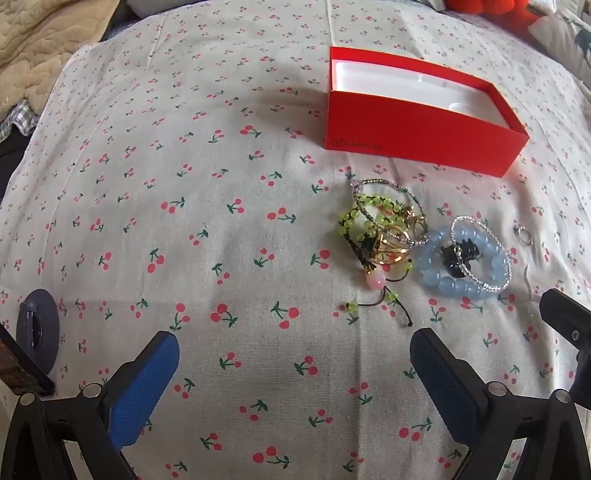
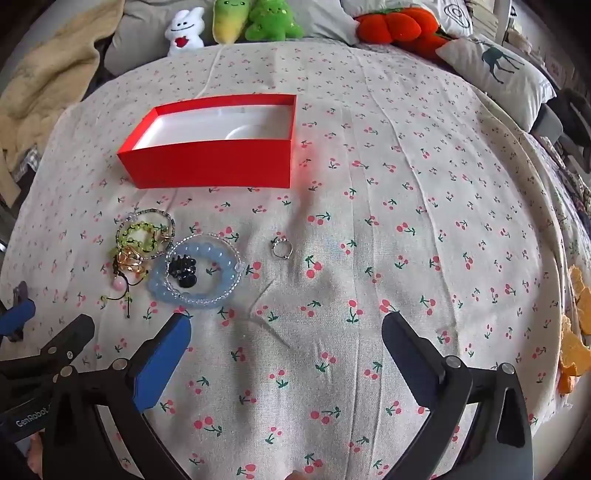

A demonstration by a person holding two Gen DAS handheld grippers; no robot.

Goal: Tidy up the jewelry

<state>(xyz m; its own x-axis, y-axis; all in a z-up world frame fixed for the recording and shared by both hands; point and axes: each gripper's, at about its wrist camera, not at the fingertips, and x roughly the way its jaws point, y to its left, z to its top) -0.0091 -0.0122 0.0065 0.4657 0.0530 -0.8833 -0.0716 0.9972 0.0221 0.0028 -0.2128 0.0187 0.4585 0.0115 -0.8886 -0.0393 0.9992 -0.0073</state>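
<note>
An open red box (image 1: 424,144) with a white lining stands on the cherry-print cloth; it also shows in the right wrist view (image 2: 214,166). In front of it lies a jewelry heap: a green bead bracelet (image 1: 354,218) tangled with gold pieces (image 1: 391,247), a blue bead bracelet (image 1: 443,280) with a black clip (image 1: 460,256) inside it, and a small silver ring (image 1: 522,232) apart to the right. The same blue bracelet (image 2: 199,291) and ring (image 2: 282,249) show in the right wrist view. My left gripper (image 1: 295,358) is open and empty, short of the heap. My right gripper (image 2: 286,336) is open and empty, near the ring.
Plush toys (image 2: 236,22) and a red cushion (image 2: 395,22) line the far edge. A deer-print pillow (image 2: 495,70) lies far right. A beige blanket (image 2: 40,85) is at the left. A dark round object (image 1: 37,328) sits near my left gripper.
</note>
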